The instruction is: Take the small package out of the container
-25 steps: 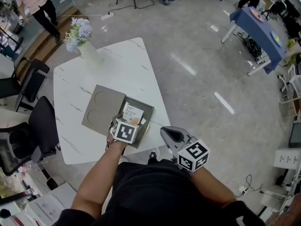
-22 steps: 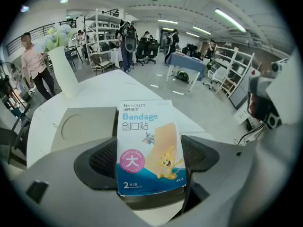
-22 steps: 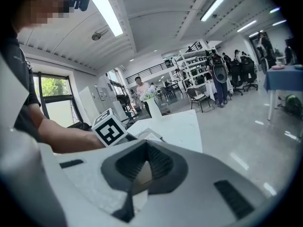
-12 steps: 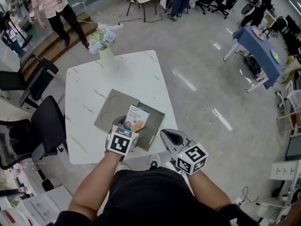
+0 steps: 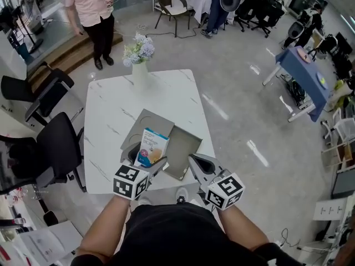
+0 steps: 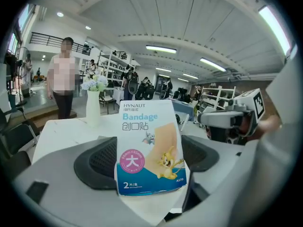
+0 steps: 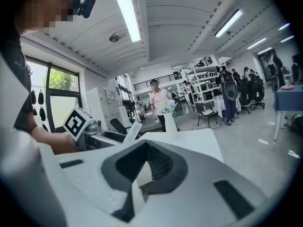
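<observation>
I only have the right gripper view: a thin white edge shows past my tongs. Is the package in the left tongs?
Observer: Yes. The left tongs are shut on the bandage package, clamping its lower edge. Its printed face is turned toward that camera.
Operator: Anything else in the container?
Observer: In the head view the grey container on the white table looks bare inside. The package shows raised at the container's left.

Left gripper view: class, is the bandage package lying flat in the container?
No, the bandage package stands upright, clamped between the left gripper's jaws.
</observation>
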A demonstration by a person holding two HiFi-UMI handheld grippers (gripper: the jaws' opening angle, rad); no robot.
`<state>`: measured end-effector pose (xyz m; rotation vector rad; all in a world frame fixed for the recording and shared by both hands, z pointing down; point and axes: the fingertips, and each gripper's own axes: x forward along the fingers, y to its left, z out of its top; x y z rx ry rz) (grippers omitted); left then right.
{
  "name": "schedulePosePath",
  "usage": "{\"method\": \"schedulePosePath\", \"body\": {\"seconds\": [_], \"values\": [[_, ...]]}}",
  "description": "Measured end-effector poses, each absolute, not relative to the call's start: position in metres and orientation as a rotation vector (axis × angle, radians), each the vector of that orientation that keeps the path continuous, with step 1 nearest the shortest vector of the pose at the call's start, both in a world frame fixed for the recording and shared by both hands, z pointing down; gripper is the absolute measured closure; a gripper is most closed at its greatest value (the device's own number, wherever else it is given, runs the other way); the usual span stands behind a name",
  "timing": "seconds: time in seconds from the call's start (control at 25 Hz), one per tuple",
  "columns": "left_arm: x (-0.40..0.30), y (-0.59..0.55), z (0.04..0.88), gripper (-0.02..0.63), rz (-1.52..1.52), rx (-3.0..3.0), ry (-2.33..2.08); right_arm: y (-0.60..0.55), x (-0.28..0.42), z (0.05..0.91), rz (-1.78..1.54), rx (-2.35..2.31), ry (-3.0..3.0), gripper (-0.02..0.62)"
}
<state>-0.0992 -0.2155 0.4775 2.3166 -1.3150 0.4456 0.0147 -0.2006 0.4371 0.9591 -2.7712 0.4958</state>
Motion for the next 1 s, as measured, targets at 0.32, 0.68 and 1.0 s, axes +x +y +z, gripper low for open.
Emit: {"method": "schedulePosePath", "body": {"seconds": [0.32, 0.68, 1.0], "values": [[-0.136, -0.178, 0.455, 0.183, 0.294, 2.317, -1.373, -0.191, -0.008, 0.426, 0.503, 0.950, -2.791, 0.594], [-0.174, -0.147, 0.432, 0.183, 0.194, 2.330, -1.455, -0.176, -0.028, 0.415, 0.439, 0.902, -2.811, 0.594], [-0.184, -0.135, 0.411, 0.183, 0.143, 2.378, -1.483, -0.164, -0.032, 0.406, 0.390, 0.907, -2.827, 0.594]]}}
